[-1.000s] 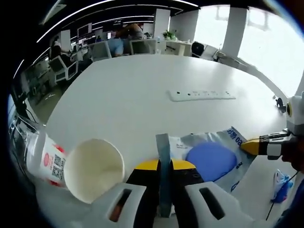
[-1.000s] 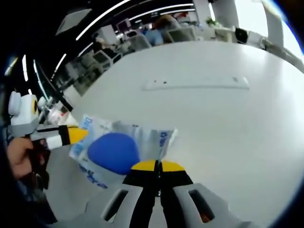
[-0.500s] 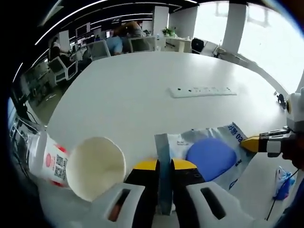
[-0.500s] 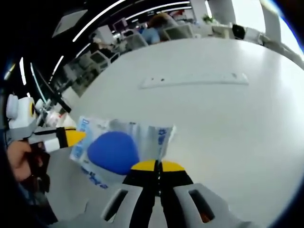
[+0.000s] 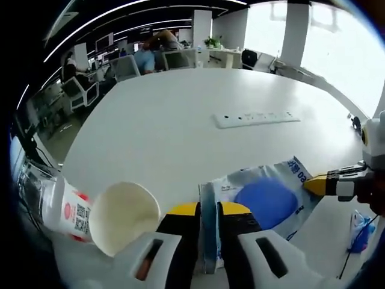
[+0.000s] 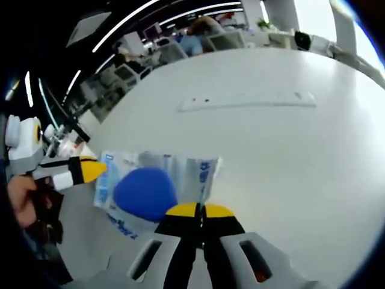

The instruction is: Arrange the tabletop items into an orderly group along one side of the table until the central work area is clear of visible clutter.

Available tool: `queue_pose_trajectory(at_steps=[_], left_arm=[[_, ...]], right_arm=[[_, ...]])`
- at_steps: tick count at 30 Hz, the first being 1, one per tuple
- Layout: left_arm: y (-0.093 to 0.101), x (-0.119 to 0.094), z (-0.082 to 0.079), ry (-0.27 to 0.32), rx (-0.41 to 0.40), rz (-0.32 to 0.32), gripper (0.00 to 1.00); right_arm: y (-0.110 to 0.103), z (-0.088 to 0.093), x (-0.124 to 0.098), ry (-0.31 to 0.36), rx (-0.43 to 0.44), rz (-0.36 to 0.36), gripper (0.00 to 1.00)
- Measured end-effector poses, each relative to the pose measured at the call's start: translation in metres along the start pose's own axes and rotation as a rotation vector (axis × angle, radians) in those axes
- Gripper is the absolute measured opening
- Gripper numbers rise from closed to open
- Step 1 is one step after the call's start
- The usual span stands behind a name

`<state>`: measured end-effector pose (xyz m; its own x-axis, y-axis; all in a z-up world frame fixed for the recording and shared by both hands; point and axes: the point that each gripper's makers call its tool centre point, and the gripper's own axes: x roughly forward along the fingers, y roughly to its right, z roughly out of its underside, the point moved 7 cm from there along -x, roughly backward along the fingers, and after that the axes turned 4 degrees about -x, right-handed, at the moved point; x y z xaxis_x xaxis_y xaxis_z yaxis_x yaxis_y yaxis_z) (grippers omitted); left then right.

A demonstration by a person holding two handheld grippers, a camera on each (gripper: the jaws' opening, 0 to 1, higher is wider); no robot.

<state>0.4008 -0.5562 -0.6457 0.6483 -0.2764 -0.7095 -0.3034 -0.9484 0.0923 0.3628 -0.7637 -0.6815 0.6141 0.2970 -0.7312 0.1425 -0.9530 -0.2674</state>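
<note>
The table [image 5: 162,120] is a broad white top, bare through its middle but for a power strip [image 5: 257,118] lying well out toward the far side. Everything else sits at the near edge.

The pouch [image 5: 264,195] is the thing in hand: a flat silvery packet with a blue oval on it, stretched between the two tongs, its long axis running left to right along the near edge. The left tongs [image 5: 208,211] are closed on its left end; the right tongs [image 6: 200,212] are closed on the opposite end, seen there with the pouch [image 6: 150,186] reaching away to the left. Neither hand is nearer, as each has an end, so I judge any shift sideways must be made by both together, or the pouch will buckle or slip free.

A paper cup [image 5: 123,217] lies tipped on its side, mouth toward the camera, just left of the left tongs. A small bottle [image 5: 69,208] with a red-and-white label lies against it, further left.
</note>
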Motion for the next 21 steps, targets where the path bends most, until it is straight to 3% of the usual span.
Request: queue_pose_trajectory(at_steps=[16,21], left_arm=[[0.004,-0.008,-0.026,0.067,0.007,0.015,0.08],[0.004,-0.009,-0.028,0.072,0.014,0.018,0.09]], right_arm=[[-0.001,0.002,0.001,0.020,0.046,0.010,0.00],[-0.003,0.003,-0.003,0.028,0.053,0.011,0.00]])
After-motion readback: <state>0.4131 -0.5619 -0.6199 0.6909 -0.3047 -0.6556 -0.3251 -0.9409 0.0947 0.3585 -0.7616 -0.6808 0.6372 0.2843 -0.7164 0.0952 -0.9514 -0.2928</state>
